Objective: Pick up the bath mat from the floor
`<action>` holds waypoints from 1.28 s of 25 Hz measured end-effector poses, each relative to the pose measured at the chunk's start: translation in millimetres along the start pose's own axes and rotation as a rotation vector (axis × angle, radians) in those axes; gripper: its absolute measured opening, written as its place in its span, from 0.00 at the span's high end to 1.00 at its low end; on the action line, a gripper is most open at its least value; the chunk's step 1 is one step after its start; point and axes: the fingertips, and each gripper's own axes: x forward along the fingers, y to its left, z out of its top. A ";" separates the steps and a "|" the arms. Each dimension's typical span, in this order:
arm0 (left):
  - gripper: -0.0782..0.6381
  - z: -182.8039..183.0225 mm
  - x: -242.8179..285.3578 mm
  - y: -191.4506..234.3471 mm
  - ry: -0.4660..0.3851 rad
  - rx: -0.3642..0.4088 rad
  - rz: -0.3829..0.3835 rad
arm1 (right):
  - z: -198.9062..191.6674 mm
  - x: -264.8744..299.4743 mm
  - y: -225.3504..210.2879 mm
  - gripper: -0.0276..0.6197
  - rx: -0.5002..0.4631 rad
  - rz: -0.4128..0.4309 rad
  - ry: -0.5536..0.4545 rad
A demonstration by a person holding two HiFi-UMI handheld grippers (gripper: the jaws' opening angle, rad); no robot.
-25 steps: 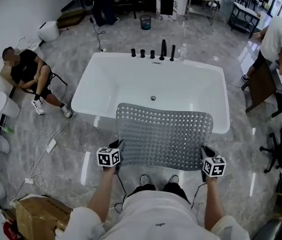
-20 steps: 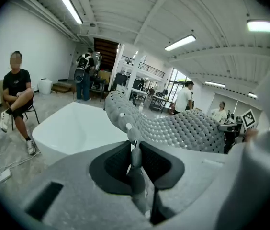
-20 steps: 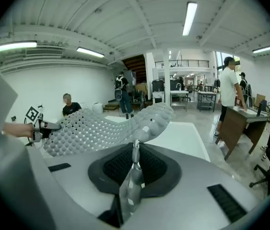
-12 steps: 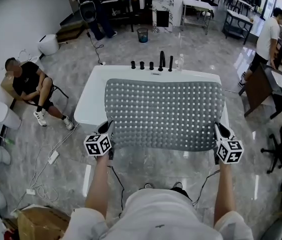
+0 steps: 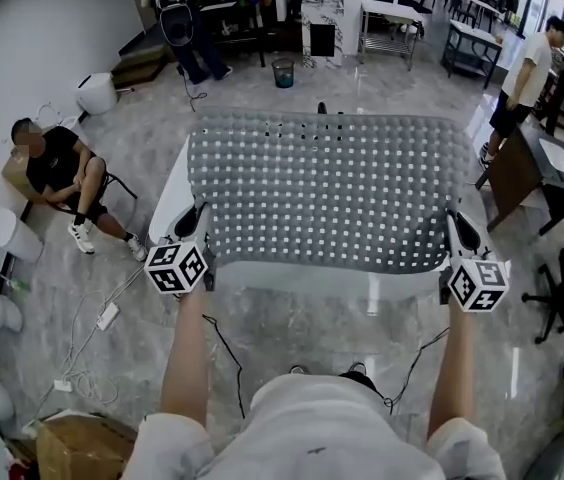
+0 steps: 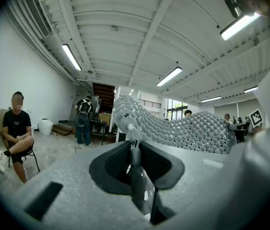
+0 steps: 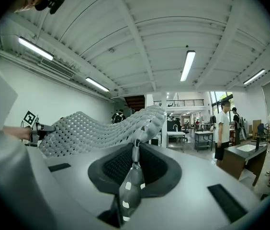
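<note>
Your left tool is pinching the near-left corner of the bath mat, with the pads clamped on its edge. Your right tool is pinching the near-right corner the same way. The mat is off the floor, spread wide between both tools and roughly level. It hangs over the white bathtub and hides most of it. The tools point level and are well apart. A seated person is at left.

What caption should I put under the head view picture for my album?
The left gripper and right gripper hold a grey bath mat spread wide over a white bathtub.
</note>
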 end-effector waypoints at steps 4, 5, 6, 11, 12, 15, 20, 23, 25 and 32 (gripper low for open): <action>0.80 32.6 -5.5 -3.3 -0.064 0.021 0.009 | 22.0 -5.0 -2.3 0.89 0.031 0.017 -0.054; 0.80 38.6 -7.2 -3.9 -0.076 0.024 0.010 | 25.8 -6.6 -3.2 0.89 0.034 0.019 -0.063; 0.80 43.2 -9.4 -4.4 -0.084 0.026 0.011 | 29.0 -8.7 -3.8 0.89 0.034 0.019 -0.070; 0.80 59.9 -15.4 -1.8 -0.115 0.047 0.010 | 44.0 -11.8 -0.7 0.89 0.014 0.017 -0.107; 0.80 63.7 -15.4 -2.4 -0.121 0.055 0.010 | 47.6 -11.8 -0.4 0.89 0.007 0.017 -0.114; 0.80 76.8 -12.7 -7.7 -0.144 0.067 0.006 | 59.9 -11.7 -2.8 0.89 -0.015 0.012 -0.134; 0.80 90.7 -10.9 -13.8 -0.174 0.075 0.007 | 70.6 -11.2 -7.3 0.89 -0.032 0.007 -0.159; 0.80 96.7 -14.4 -15.4 -0.174 0.082 0.015 | 77.1 -16.1 -8.3 0.89 -0.036 0.002 -0.169; 0.80 100.2 -16.3 -16.4 -0.177 0.099 0.021 | 81.4 -19.0 -7.4 0.89 -0.035 0.003 -0.177; 0.80 114.8 -22.4 -20.5 -0.221 0.118 0.016 | 93.6 -22.8 -6.6 0.89 -0.047 0.010 -0.204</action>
